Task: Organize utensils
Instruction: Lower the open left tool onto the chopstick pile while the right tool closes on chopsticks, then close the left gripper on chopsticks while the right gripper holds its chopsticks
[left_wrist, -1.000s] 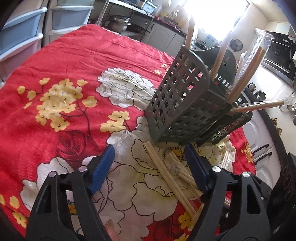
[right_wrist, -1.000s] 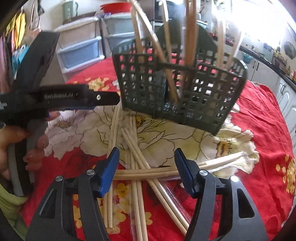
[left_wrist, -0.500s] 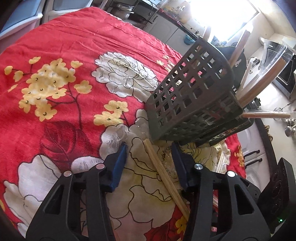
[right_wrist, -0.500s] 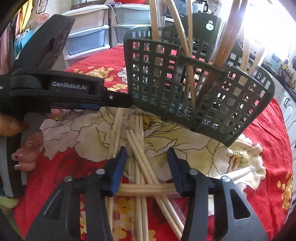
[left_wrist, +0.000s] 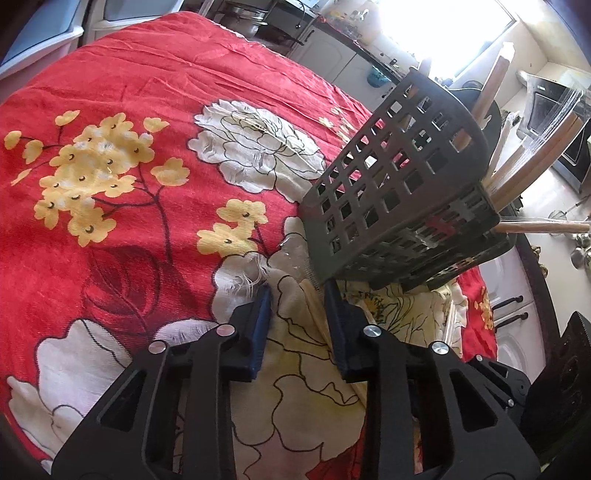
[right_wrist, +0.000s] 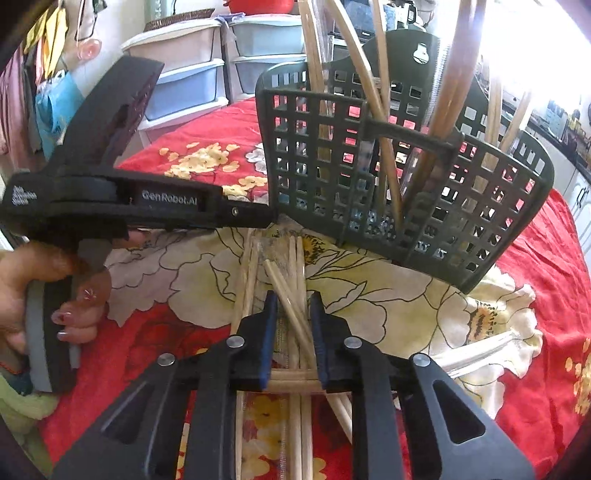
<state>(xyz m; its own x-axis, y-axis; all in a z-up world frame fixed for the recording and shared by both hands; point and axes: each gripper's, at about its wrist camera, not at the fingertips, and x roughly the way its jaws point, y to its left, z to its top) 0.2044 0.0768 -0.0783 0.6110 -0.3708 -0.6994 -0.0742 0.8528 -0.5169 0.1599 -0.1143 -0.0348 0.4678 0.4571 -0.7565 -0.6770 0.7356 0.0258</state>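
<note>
A dark green lattice utensil basket (left_wrist: 402, 199) stands tilted on the red floral tablecloth (left_wrist: 122, 92), with several wooden chopsticks sticking out of it. It also shows in the right wrist view (right_wrist: 406, 177). Loose wooden chopsticks (right_wrist: 295, 280) lie crossed on the cloth in front of it. My left gripper (left_wrist: 297, 295) is narrowed around one chopstick end (left_wrist: 314, 299) at the basket's base; contact is unclear. My right gripper (right_wrist: 292, 302) is narrowed around crossed chopsticks on the cloth. The left gripper's body (right_wrist: 140, 203) reaches in from the left.
Plastic drawer units (right_wrist: 192, 85) stand behind the table on the left. Kitchen cabinets (left_wrist: 513, 295) and a counter lie to the right past the table edge. A clear plastic wrapper (right_wrist: 476, 350) lies on the cloth at the right.
Both grippers have closed from wide open to a narrow gap. The left one moved forward to the basket's base; the right one moved forward and down over the crossed chopsticks.
</note>
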